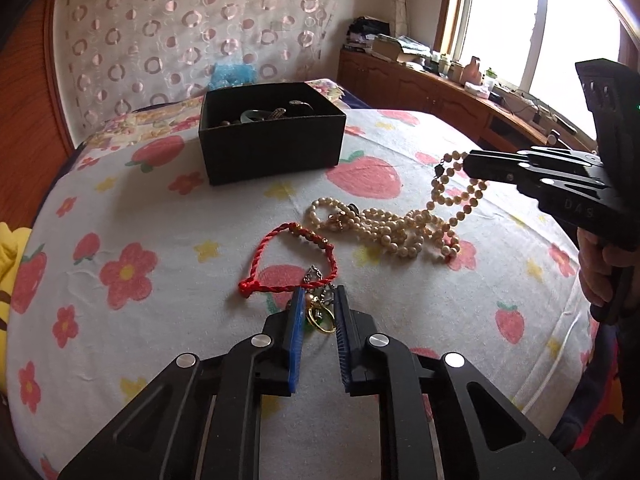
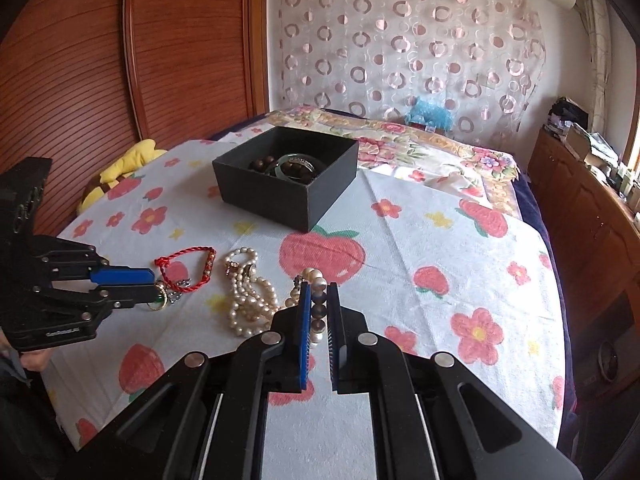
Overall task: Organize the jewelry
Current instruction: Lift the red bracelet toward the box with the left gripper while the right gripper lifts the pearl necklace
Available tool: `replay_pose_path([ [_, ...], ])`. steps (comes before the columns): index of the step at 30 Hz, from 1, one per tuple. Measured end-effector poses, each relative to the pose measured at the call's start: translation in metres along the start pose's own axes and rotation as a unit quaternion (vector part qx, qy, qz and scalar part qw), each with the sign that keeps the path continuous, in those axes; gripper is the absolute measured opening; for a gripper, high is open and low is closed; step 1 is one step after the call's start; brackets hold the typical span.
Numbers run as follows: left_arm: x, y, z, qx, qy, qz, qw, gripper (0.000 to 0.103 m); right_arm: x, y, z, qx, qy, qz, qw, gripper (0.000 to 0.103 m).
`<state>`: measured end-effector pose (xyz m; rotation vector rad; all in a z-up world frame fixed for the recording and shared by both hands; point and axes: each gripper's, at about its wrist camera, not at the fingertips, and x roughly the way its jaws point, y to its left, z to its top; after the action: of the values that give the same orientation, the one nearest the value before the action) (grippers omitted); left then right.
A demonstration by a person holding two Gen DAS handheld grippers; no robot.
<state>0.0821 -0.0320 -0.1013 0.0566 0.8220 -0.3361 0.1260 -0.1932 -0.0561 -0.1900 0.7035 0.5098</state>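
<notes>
A black jewelry box (image 1: 272, 132) stands open on the bed and holds bangles and beads; it also shows in the right wrist view (image 2: 286, 176). A pearl necklace (image 1: 400, 224) lies in a heap, one end lifted. My right gripper (image 2: 320, 300) is shut on that pearl strand (image 2: 318, 304); it appears in the left wrist view (image 1: 468, 168) too. A red cord bracelet (image 1: 296, 260) lies on the sheet. My left gripper (image 1: 318, 300) has its jaws around a gold ring with chain (image 1: 320, 316), pads apart from it.
The bed carries a white sheet (image 1: 160, 208) printed with strawberries and flowers. A yellow plush (image 2: 120, 172) lies at the left edge. A wooden cabinet (image 1: 440, 92) with clutter runs along the right, under a window. A wooden wardrobe (image 2: 120, 60) stands behind.
</notes>
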Motion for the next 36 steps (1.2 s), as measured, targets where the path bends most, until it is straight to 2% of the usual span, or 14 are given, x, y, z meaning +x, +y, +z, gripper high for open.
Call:
replay_pose_path([
  [6,0.004,0.001,0.002,0.000,0.005,0.009,0.9999,0.013,-0.005,0.003,0.001,-0.003,-0.007,0.005,1.000,0.009],
  [8,0.004,0.003,0.001,-0.001,0.005,0.008,1.0000,0.010,-0.007,0.004,0.002,-0.005,-0.009,0.005,1.000,0.009],
  [9,0.004,0.003,0.002,-0.001,0.007,0.007,1.0000,0.004,-0.007,0.005,0.003,-0.007,-0.009,0.005,1.000,0.009],
  [13,0.001,0.011,0.003,-0.016,0.006,-0.009,0.9998,0.002,-0.011,0.007,0.006,-0.014,-0.010,0.000,1.000,0.009],
  [28,-0.036,0.025,0.017,-0.023,-0.044,0.010,0.9987,0.002,-0.037,0.010,0.029,-0.027,-0.046,-0.007,0.999,0.008],
  [36,-0.047,0.031,0.029,-0.021,-0.065,0.015,0.9976,0.002,-0.064,0.012,0.065,-0.040,-0.085,-0.019,0.995,0.008],
])
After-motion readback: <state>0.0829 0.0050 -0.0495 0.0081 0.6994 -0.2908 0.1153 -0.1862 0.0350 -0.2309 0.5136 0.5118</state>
